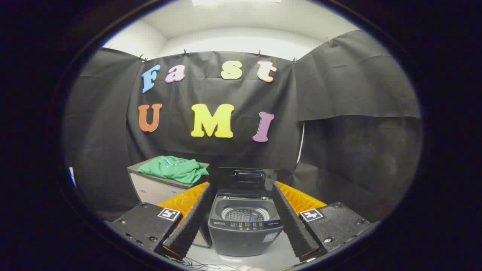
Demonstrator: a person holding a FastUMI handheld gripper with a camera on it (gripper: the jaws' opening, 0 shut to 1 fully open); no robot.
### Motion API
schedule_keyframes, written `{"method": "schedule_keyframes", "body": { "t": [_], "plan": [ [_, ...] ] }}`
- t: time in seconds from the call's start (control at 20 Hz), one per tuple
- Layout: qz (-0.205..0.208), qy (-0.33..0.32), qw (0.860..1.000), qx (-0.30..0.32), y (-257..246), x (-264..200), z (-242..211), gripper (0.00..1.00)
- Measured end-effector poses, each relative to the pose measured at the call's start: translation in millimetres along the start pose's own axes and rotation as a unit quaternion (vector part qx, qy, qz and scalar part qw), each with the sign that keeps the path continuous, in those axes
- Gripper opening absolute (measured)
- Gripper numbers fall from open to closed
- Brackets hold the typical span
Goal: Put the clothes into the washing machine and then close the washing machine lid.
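Gripper view, quick read L to R. Crumpled green cloth shirt lies in a heap on top of a low pale cabinet w/ dark top, off to the left of the fingers and beyond them, well apart from the claw. Its heap runs roughly side to side across the cabinet top, one edge drooping toward the washer side. Soft, floppy, prob. bunches when pinched.

Centre: small dark grey top-loading washing machine sits just ahead, framed between the two fingers, drum mouth showing, perforated metal tub inside. Its dark lid stands raised at the back, so still open. Nothing seen in the drum, though part of it is hidden.

Gripper: fingers spread wide, holding nothing.

Key relation: claw is lined up on the washer, not the garment. My call – next move needs a swing left and up-forward to reach the shirt, then back over the drum. Task looks unstarted.
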State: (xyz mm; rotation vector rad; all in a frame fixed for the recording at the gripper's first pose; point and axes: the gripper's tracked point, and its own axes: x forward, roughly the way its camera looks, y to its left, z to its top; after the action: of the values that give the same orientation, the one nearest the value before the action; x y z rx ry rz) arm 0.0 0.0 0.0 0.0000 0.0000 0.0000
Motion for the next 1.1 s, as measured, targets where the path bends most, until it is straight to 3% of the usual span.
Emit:
{"method": "schedule_keyframes", "body": {
  "t": [0.55,1.1],
  "plan": [
    [-0.016,0.021,0.999,0.034,-2.7,-6.2,-15.6,1.00],
    [0.001,0.033,0.999,0.031,21.2,1.8,-11.5,1.00]
  ]
}}
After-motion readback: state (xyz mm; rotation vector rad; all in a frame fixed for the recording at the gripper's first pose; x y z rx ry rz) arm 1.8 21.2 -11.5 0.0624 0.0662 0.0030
